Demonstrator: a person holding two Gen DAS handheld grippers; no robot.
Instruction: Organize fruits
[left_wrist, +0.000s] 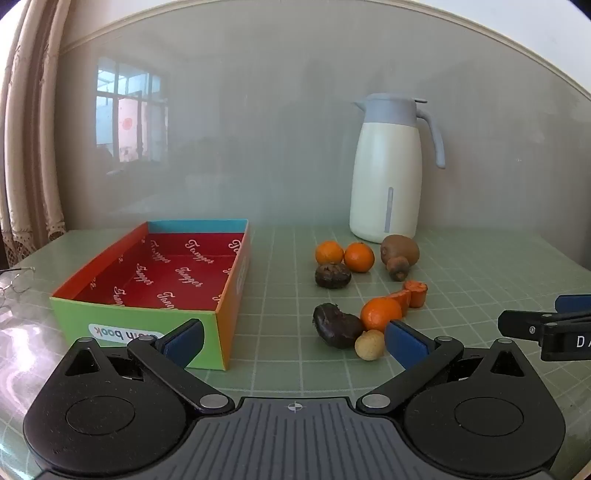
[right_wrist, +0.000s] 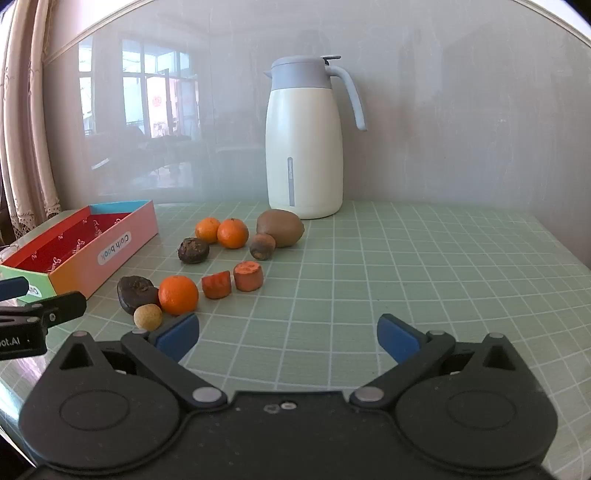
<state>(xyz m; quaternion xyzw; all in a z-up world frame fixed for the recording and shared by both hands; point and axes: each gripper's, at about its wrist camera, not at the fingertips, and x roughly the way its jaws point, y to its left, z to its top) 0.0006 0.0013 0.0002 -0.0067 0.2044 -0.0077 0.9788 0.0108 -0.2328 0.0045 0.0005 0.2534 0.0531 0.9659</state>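
On the green gridded mat, nothing has yet gone into the box: its red printed floor shows bare from both wrist views, so by my reading the sorting is at its very start.

All the produce lies loose to the right of the box, in front of the white thermos jug. At the back are two small mandarins touching each other, a kiwi, a small brown fruit leaning against the kiwi, and a dark wrinkled fruit (too shrivelled to name with any confidence). Nearer the cameras sit a third mandarin, a second dark wrinkled fruit touching a small tan round fruit, perhaps a longan, and two carrot chunks.

The left gripper hangs with its jaws wide apart and nothing between them, its right pad just beside the longan and the near mandarin. The right gripper is likewise spread wide and empty, over bare mat, with its left pad near the same cluster.

Every piece remains to be moved; the near cluster looks the likeliest first pick. Glasses lie left of the box.
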